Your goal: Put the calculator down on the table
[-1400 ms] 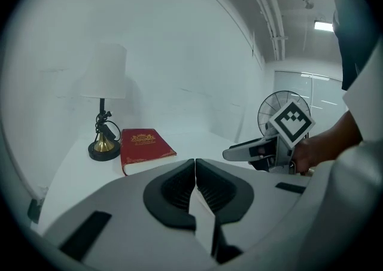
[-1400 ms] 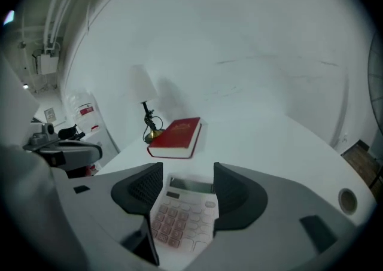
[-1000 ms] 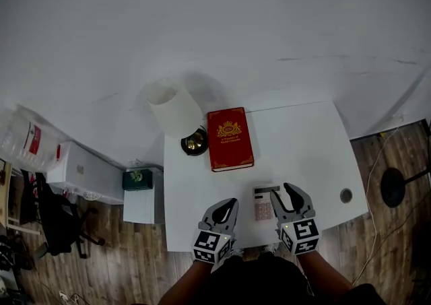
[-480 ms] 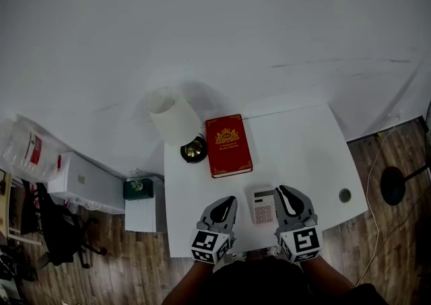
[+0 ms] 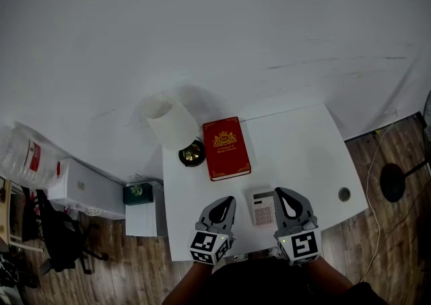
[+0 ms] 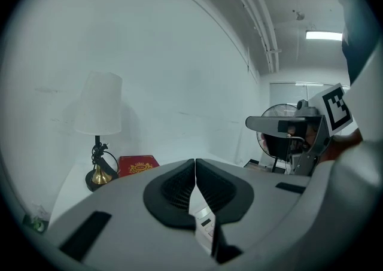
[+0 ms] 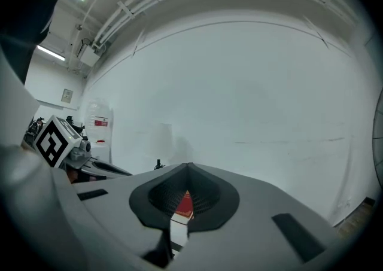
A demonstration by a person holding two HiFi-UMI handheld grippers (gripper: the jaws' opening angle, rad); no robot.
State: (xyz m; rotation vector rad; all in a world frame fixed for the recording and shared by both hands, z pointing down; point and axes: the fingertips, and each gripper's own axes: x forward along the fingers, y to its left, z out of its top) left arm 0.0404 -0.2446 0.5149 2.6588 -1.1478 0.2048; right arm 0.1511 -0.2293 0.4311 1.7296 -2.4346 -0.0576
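Observation:
The pale calculator (image 5: 262,208) with pink keys lies flat on the white table (image 5: 303,149) near its front edge, between my two grippers. My left gripper (image 5: 227,201) hangs just left of it, jaws shut and holding nothing. In the left gripper view the left gripper (image 6: 195,161) has its pads meeting, and a strip of the calculator (image 6: 200,219) shows below them. My right gripper (image 5: 279,193) hovers by the calculator's right side, shut and empty. In the right gripper view the right gripper (image 7: 189,167) has its pads together.
A red book (image 5: 226,148) lies behind the calculator, and a white-shaded lamp (image 5: 172,118) stands at the table's back left corner. A round cable hole (image 5: 344,194) sits near the right edge. On the floor are a white cabinet (image 5: 145,213) to the left and a fan base (image 5: 394,179) to the right.
My right gripper's jaws, open beside the calculator a second ago, have closed with nothing in them, and the gripper has risen. The calculator stays on the table.

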